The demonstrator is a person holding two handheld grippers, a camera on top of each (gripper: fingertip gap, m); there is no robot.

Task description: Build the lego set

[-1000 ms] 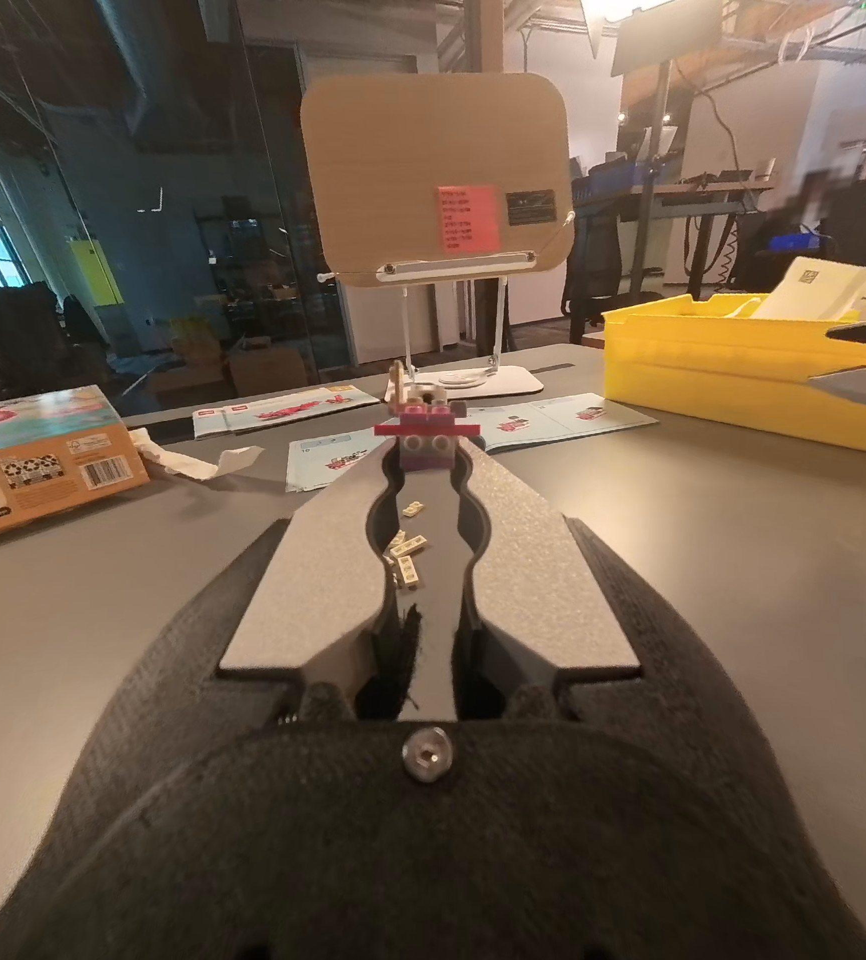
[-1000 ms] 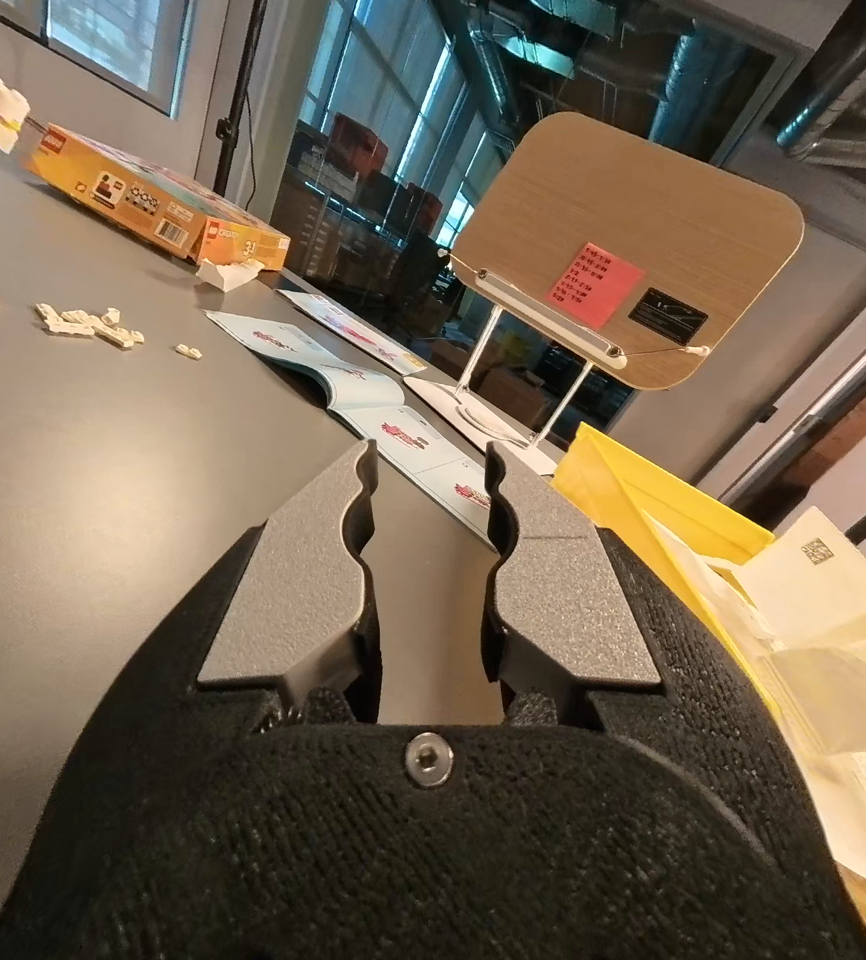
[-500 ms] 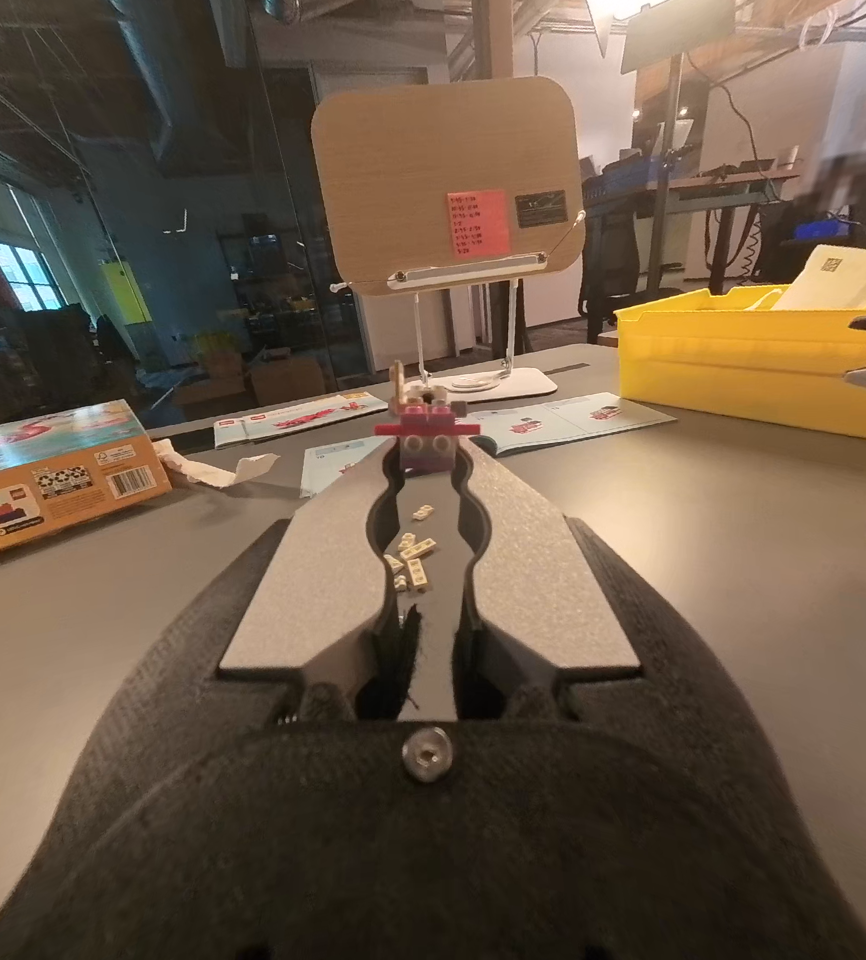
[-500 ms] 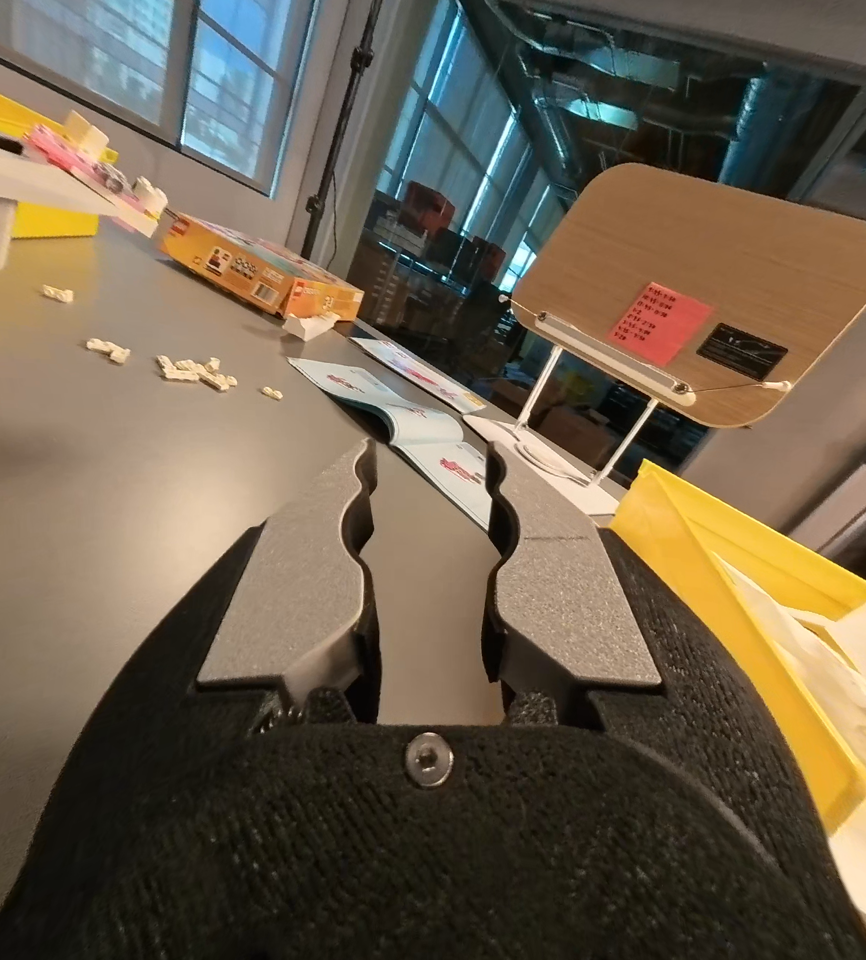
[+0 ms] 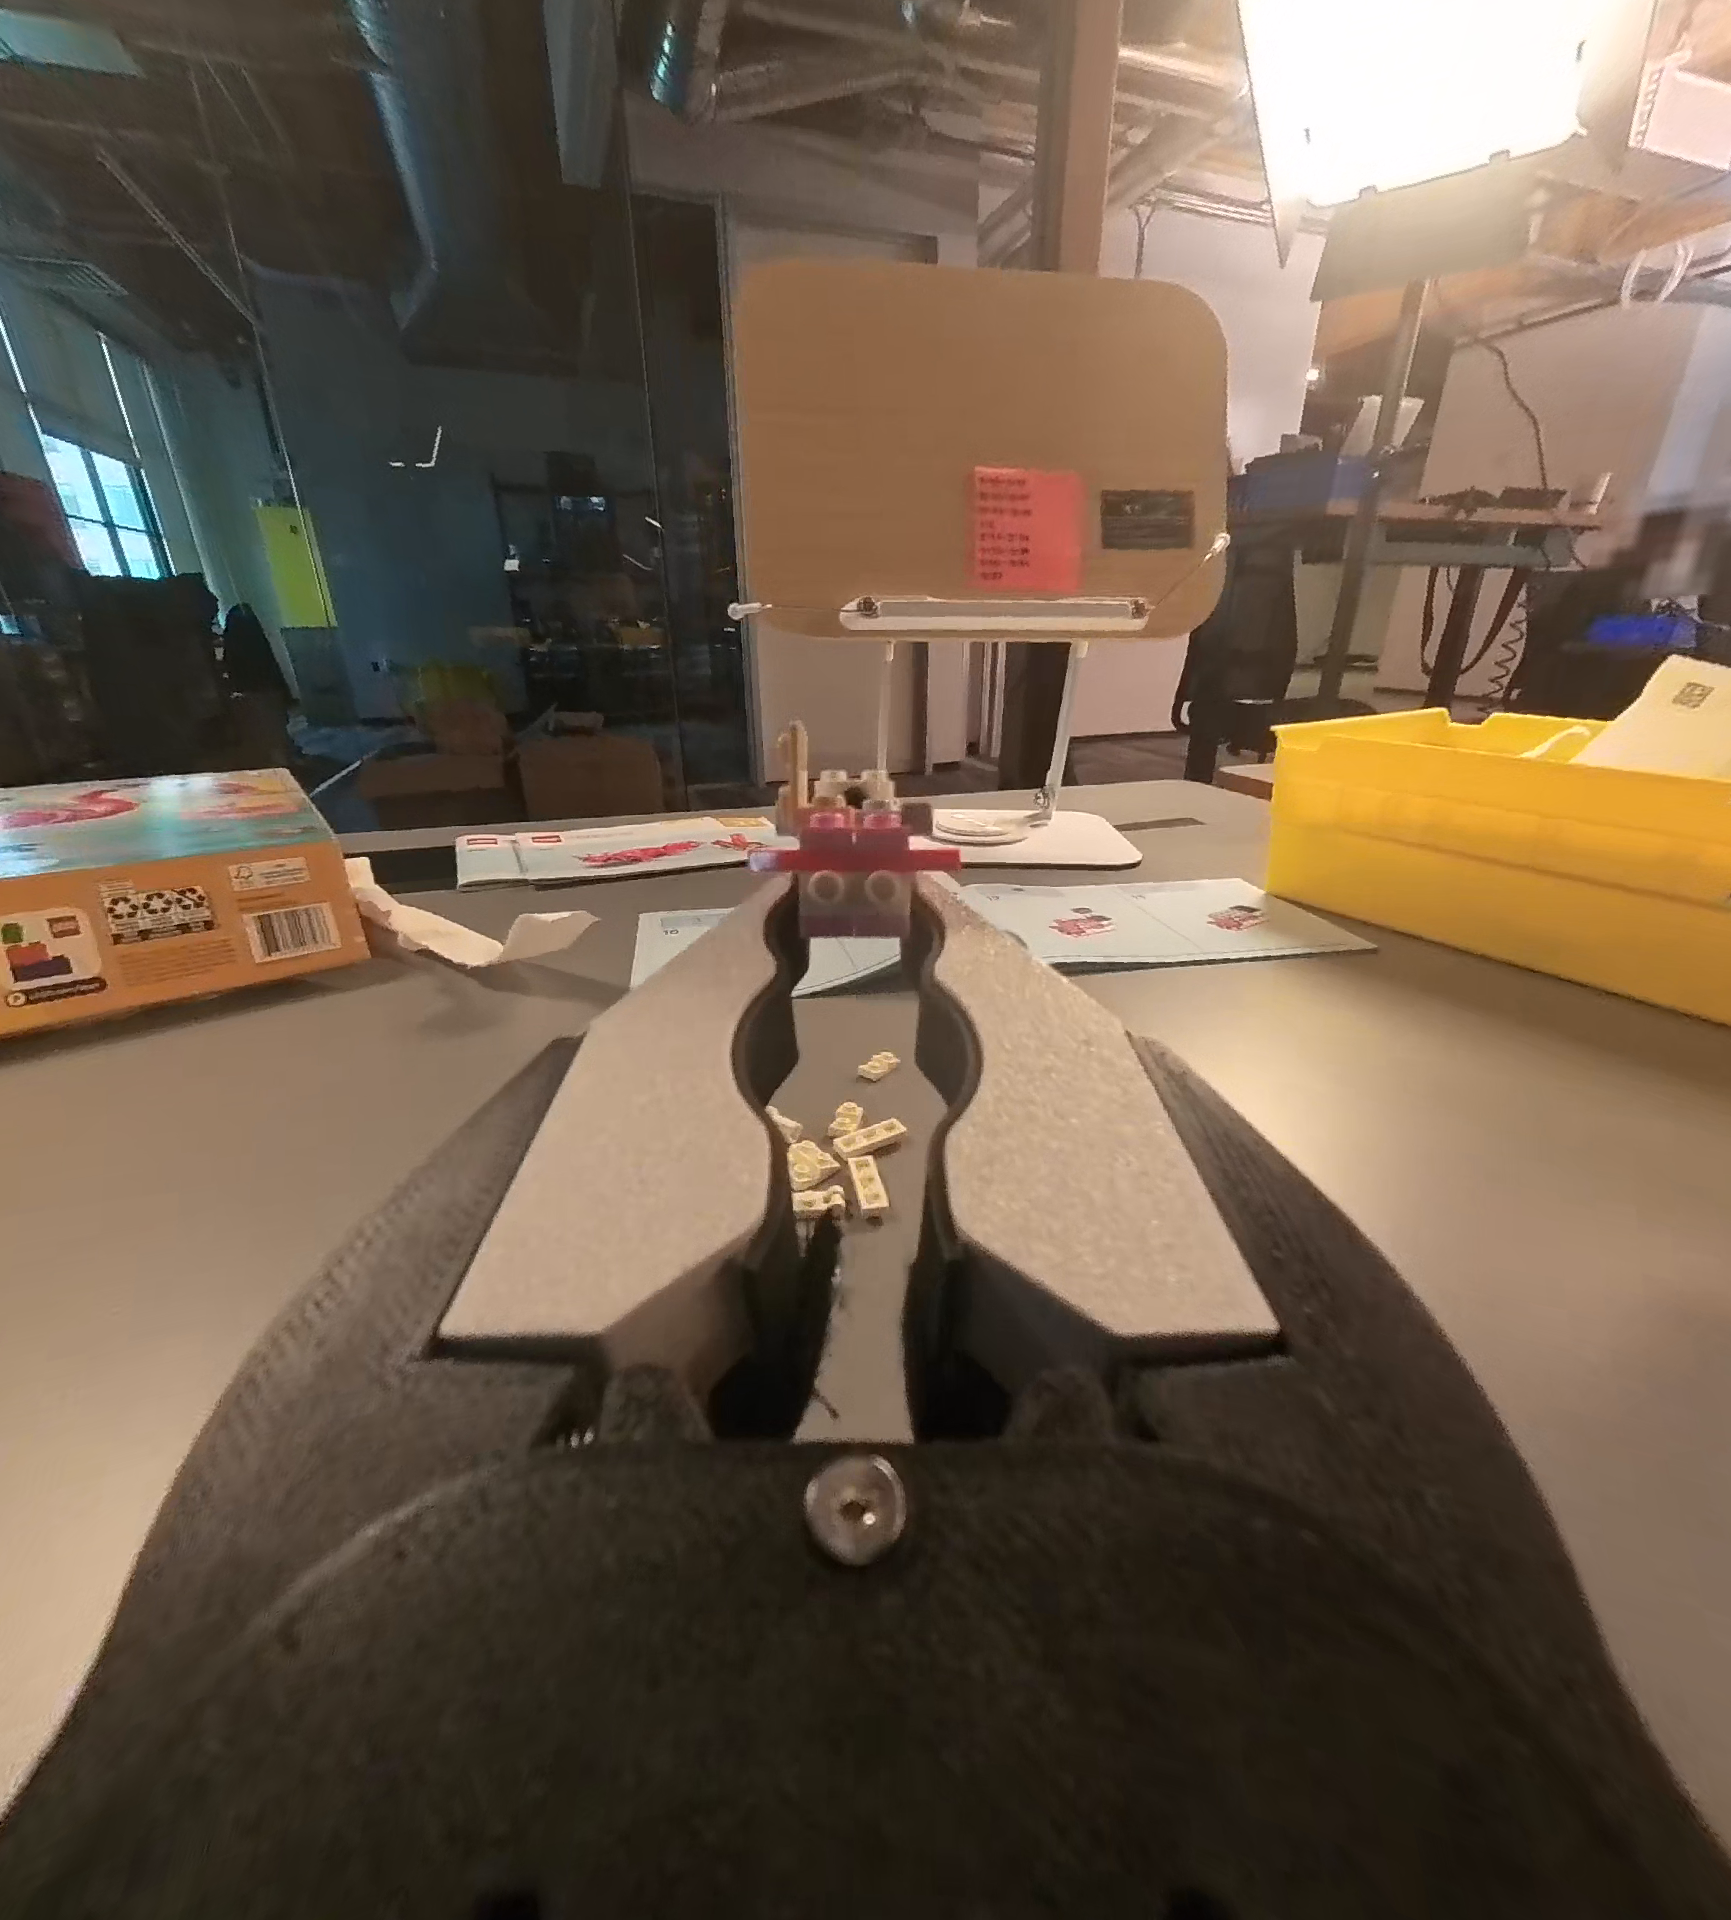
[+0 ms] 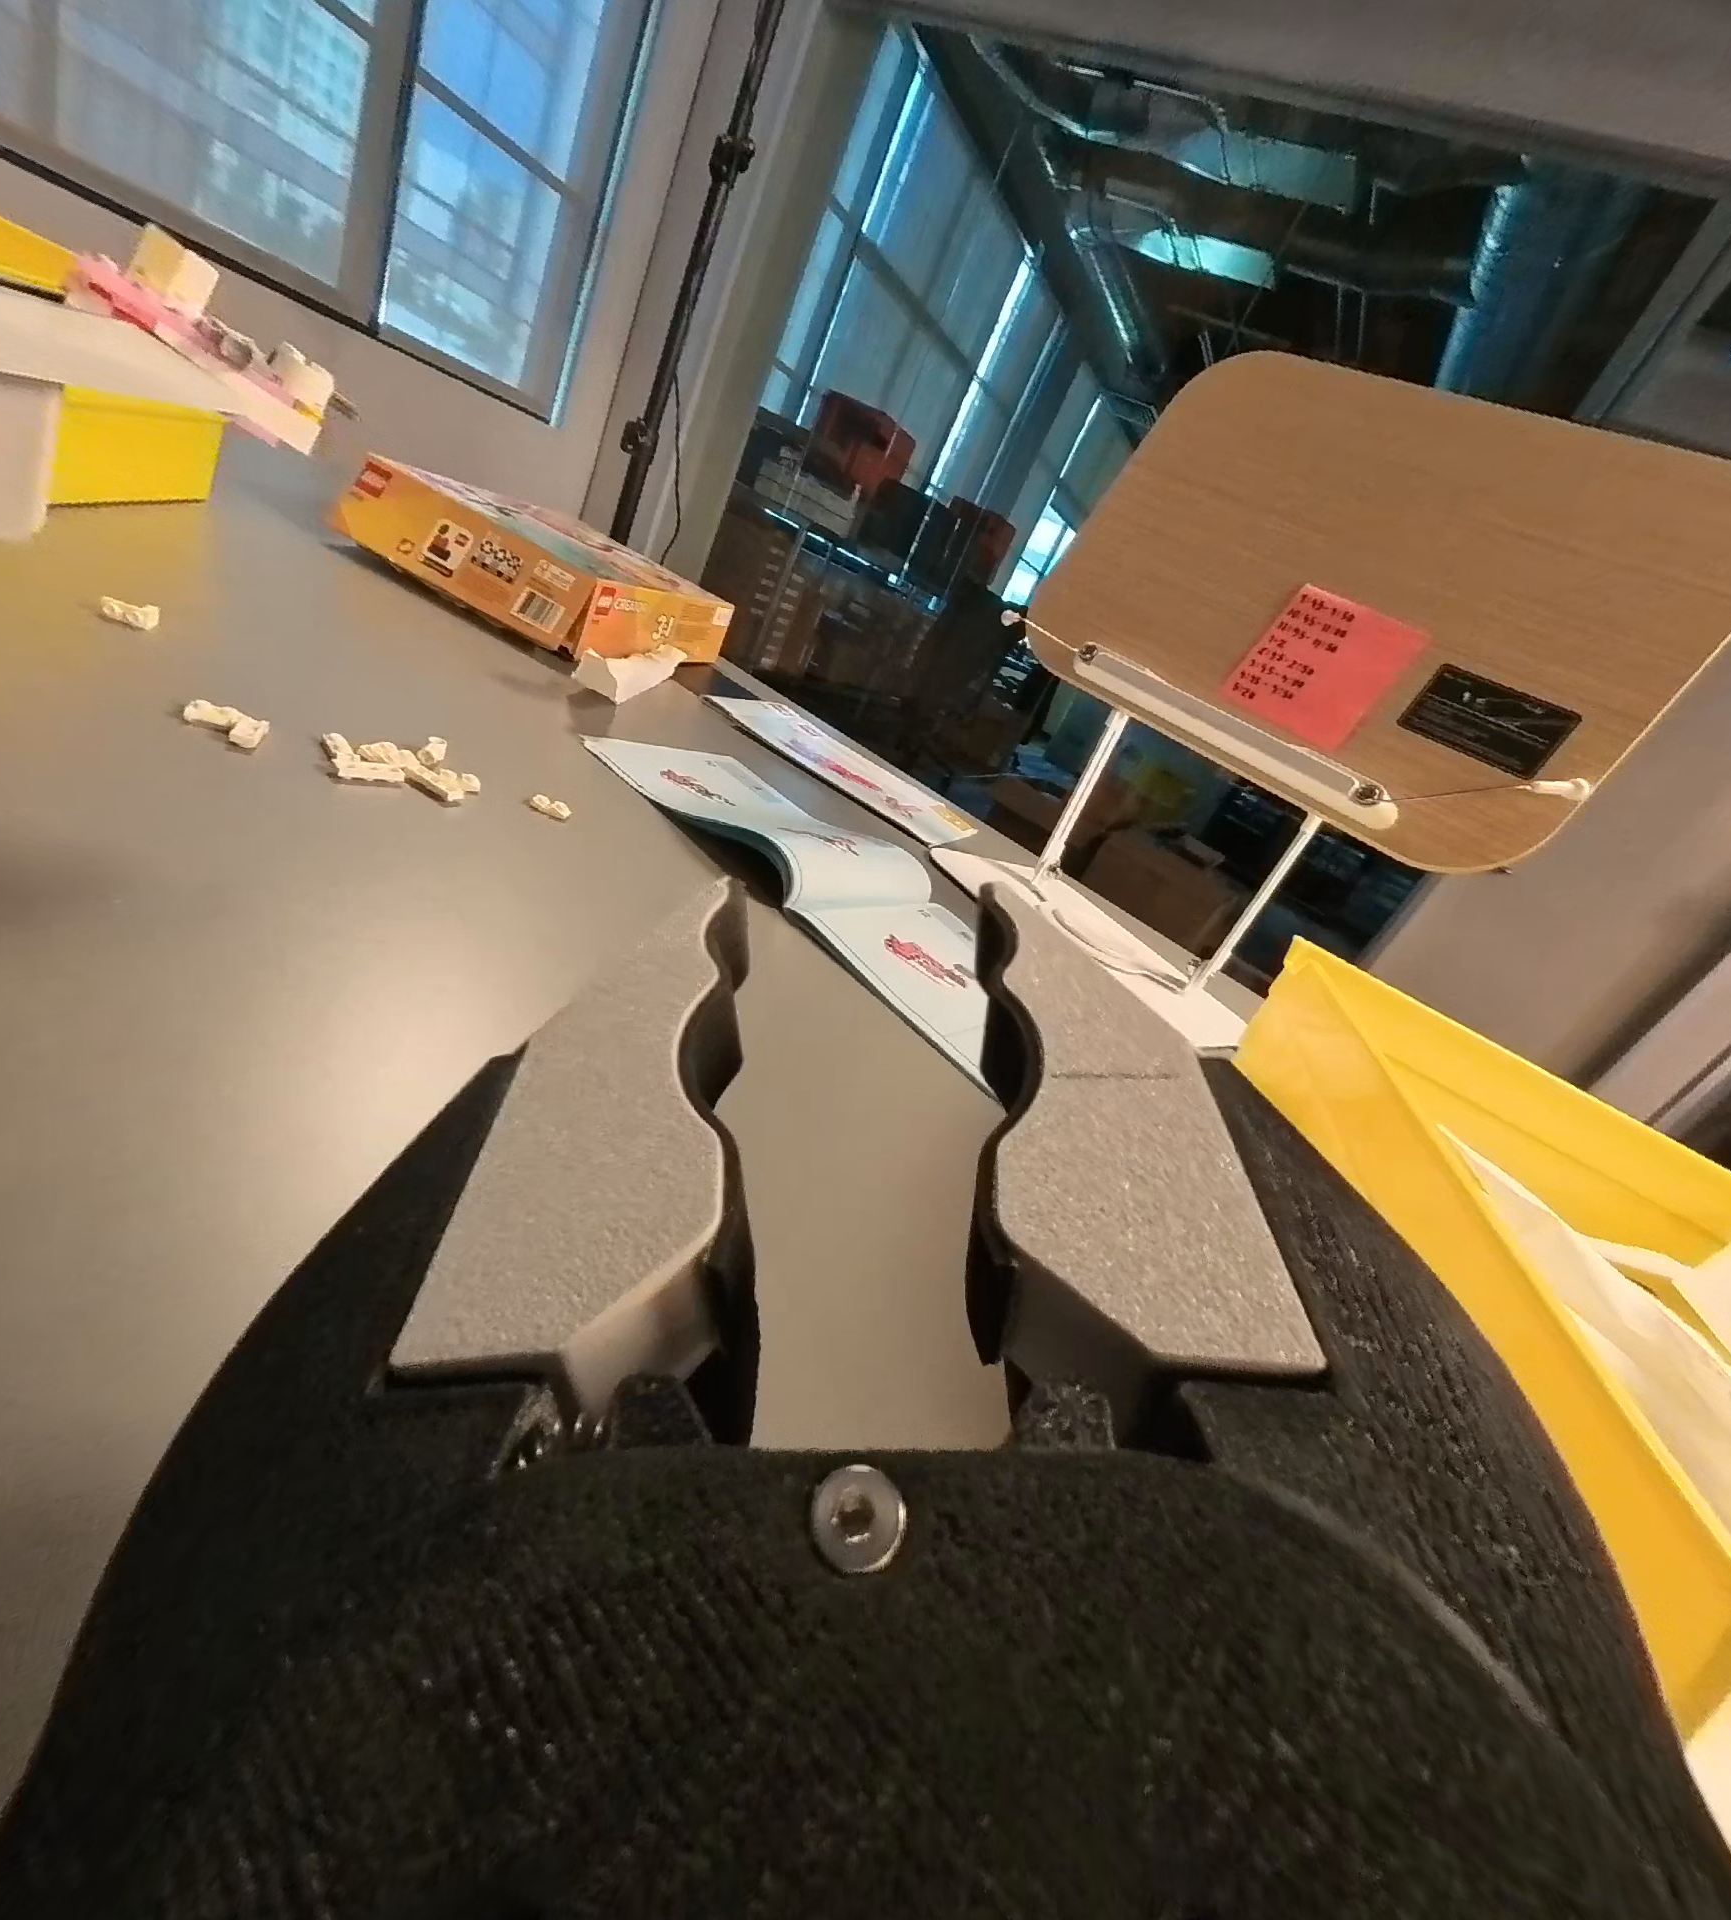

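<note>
The brick model point(image 5: 853, 883) is magenta and purple with a red plate across it, grey studs and a tan piece on top. Loose bricks point(image 5: 845, 1153) on the grey table point(image 5: 217, 1195) are cream. Far left, the box point(image 5: 123, 914) is orange with a teal, pink-printed top. The booklets point(image 5: 1183, 925) are pale blue with red pictures. The stand point(image 5: 975, 447) is light wood grain — a coral-red note point(image 5: 1025, 525) and a black label on it. At right the bin point(image 5: 1526, 883) is bright yellow.

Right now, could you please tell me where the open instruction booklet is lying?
In the right wrist view, the open instruction booklet lies flat on the grey table, just beyond the right gripper, left of the bookstand.
</note>
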